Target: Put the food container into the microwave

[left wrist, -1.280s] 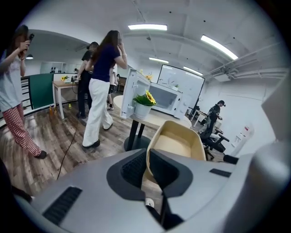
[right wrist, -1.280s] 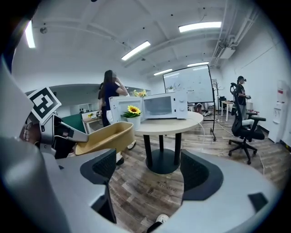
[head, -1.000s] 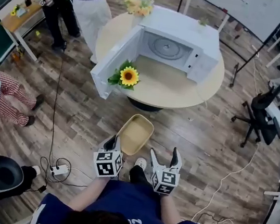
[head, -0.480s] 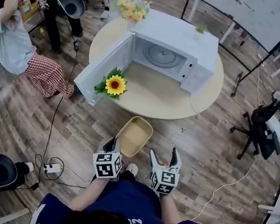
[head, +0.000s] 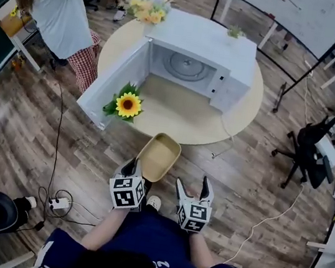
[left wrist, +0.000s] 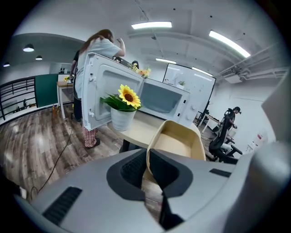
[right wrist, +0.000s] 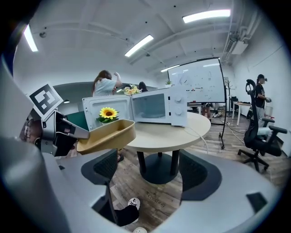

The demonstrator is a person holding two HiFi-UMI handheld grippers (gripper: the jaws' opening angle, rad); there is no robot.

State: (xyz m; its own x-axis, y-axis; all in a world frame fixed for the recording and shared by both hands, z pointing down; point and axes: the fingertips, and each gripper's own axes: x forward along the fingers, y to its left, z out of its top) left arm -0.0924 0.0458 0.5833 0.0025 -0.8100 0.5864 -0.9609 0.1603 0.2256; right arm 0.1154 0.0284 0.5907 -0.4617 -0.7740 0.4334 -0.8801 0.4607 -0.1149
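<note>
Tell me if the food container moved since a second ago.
Yes: the food container came nearer the table; its far rim now reaches the table edge.

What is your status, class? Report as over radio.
Left hand-held gripper shut on container rim. Right hand-held gripper open, empty. Container short of table. Microwave door open; sunflower beside it.

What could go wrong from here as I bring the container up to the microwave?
1. The left hand-held gripper pinches only the near rim of the food container, while the right hand-held gripper is open and empty; the container may tilt or slip.
2. The sunflower pot stands on the table beside the open microwave door, close to the way in; the container could knock it over.
</note>
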